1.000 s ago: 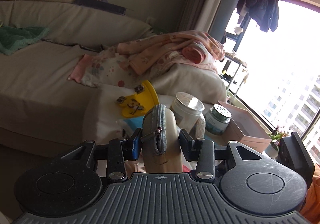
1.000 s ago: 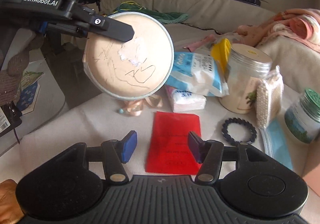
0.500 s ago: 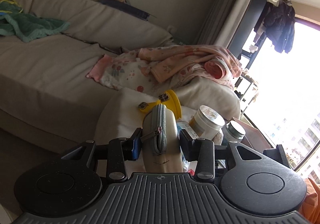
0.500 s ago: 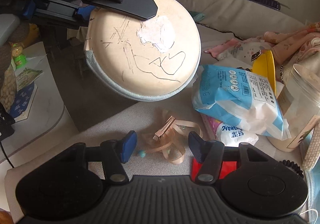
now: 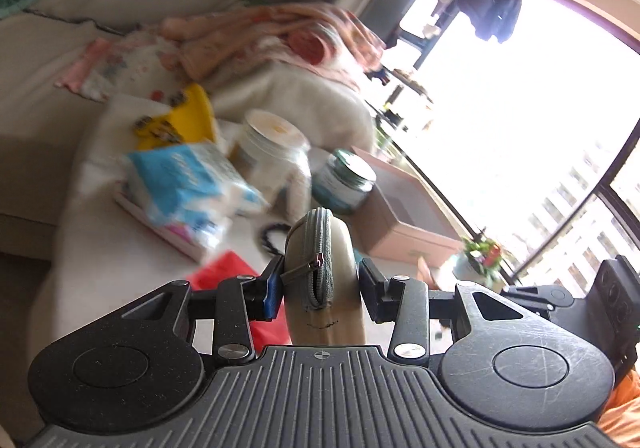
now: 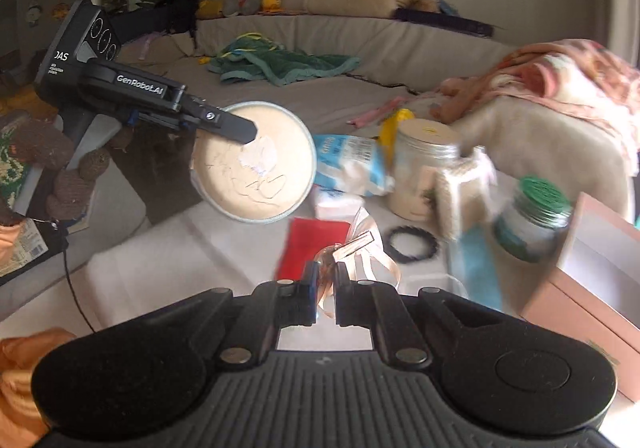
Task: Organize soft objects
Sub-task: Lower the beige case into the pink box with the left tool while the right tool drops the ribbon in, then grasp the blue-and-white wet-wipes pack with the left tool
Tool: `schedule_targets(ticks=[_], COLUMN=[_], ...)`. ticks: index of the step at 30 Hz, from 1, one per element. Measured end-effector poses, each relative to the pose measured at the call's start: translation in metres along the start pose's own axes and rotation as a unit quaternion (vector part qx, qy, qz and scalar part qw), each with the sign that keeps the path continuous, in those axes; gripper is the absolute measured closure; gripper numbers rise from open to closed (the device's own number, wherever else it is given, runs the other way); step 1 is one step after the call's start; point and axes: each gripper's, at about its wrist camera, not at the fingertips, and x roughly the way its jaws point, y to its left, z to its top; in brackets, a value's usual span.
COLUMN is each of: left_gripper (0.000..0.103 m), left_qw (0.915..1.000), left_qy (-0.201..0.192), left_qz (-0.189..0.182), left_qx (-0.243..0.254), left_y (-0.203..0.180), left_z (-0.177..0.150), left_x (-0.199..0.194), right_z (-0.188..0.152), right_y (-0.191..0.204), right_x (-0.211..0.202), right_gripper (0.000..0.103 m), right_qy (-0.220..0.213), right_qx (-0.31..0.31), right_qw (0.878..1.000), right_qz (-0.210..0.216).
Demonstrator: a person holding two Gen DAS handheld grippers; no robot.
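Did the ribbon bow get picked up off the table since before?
Yes. The ribbon bow lay loose on the white table left of the red packet; now the right gripper pinches it, lifted in front of that packet.

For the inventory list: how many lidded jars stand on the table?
2. The large cream jar stands beside the blue tissue pack; the smaller green-lidded jar stands next to the pink box. Others may be hidden.

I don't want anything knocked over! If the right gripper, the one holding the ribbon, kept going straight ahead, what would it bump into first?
Probably the red packet lying flat on the table, right ahead of the right gripper and its ribbon. The blurry picture makes depth hard to judge; if it passed above, the tissue packs come next.
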Motion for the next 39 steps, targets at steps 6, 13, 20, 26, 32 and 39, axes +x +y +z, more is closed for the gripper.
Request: schedule_targets(ticks=[6,13,20,26,32,39], left_gripper=[0.059,0.059,0.058,0.056,0.056,0.056], left_qw=[0.9927,0.98,0.9776,0.9946,0.992,0.9923], left_qy=[0.053,-0.019,0.001,0.065,0.046,-0.031], left_qz=[-0.079,-0.139,-0.191,-0.06,-0.073,0.046], left_qx=[0.075,0.141,0.089,0.055,0.093,0.111], left_y=[-0.088,-0.177,-0.19,-0.113,-0.094,-0.049], left_z=[0.018,0.099,0.161,0.139,0.131,0.102], left_x=[0.059,0.099,0.19,0.306,0.263,0.114], right_z=[-0.031,0.009,0.038,-0.004,-0.024,-0.005], right_y=[-0.052,-0.118,-0.201,-0.234,-0.22,-0.186], right_x=[-0.097,-0.139,-0.097,-0.019,-0.006,-0.003], right_gripper=[0.095,0.095,0.094,0.075,0.068,0.047], right_qy=[-0.077,-0.171,-0.152,-0.043,-0.014,-0.061], right_qx=[0.061,0.073,0.122,0.186,0.167,0.149], right_qw=[0.986,0.959,0.956,0.96,0.96,0.965], right_qz=[-0.134,-0.214,-0.219,-0.206,-0.224,-0.208])
